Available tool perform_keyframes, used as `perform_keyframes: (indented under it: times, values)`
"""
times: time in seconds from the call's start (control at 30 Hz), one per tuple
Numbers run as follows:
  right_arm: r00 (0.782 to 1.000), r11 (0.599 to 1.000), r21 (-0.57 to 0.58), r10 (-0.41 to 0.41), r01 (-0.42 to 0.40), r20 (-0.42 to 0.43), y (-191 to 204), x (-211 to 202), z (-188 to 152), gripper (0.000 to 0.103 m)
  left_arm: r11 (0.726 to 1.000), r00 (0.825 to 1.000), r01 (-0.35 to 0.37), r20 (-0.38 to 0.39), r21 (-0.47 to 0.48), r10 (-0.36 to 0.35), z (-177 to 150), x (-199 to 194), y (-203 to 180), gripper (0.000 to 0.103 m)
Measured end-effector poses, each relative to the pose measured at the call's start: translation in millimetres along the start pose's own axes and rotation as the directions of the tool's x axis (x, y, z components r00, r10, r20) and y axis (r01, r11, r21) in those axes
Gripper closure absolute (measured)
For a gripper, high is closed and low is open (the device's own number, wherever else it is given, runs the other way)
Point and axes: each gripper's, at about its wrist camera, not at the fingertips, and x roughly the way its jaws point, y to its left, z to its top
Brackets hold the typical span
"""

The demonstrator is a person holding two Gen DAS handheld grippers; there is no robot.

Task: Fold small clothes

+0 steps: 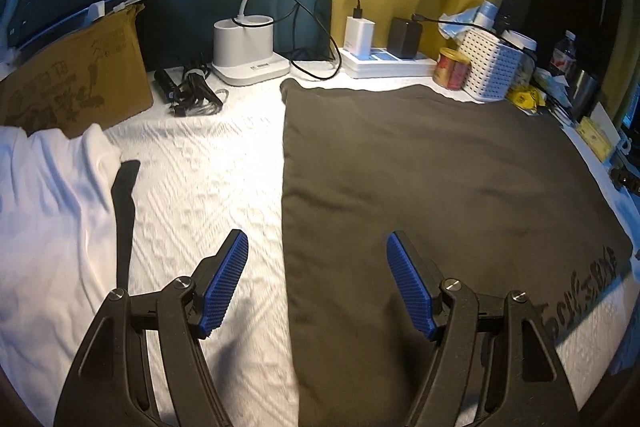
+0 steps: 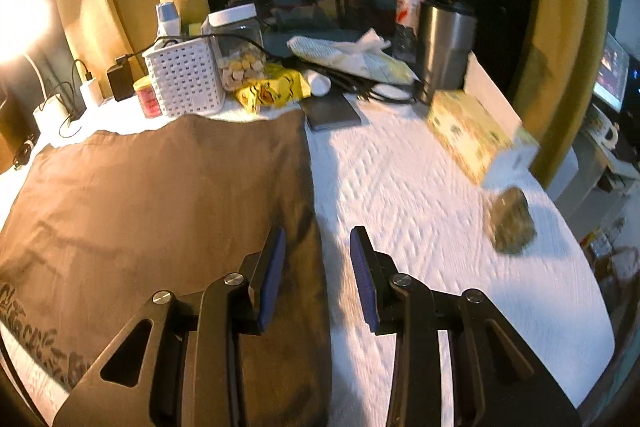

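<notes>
Dark grey-brown cotton garment lay flat mid-surface, long axis running away toward the far edge; left gripper and right gripper, both agape and empty, straddled its side edges.

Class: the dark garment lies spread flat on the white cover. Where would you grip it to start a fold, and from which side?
Grip the dark garment at its near corners, one gripper on each long side edge, coming in from outside. It lies flat, so only the straight edges offer a lip that probably lifts easily.
</notes>
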Motion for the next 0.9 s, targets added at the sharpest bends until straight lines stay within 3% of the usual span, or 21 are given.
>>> perform_keyframes:
  times: [0.47,0.9]
  values:
    - [0.999,0.996,0.090,-0.022,0.026,-0.049,-27,-44,-65,0.067,1.000,1.000,0.007,-0.001,0.001,-0.007,-38,-27,5,0.031]
    - [0.987,0.978,0.173,0.131,-0.113,-0.097,-7,-60,-102,0.067,0.998,0.999,0.046,-0.015,0.042,-0.045,-59,-36,-6,0.031]
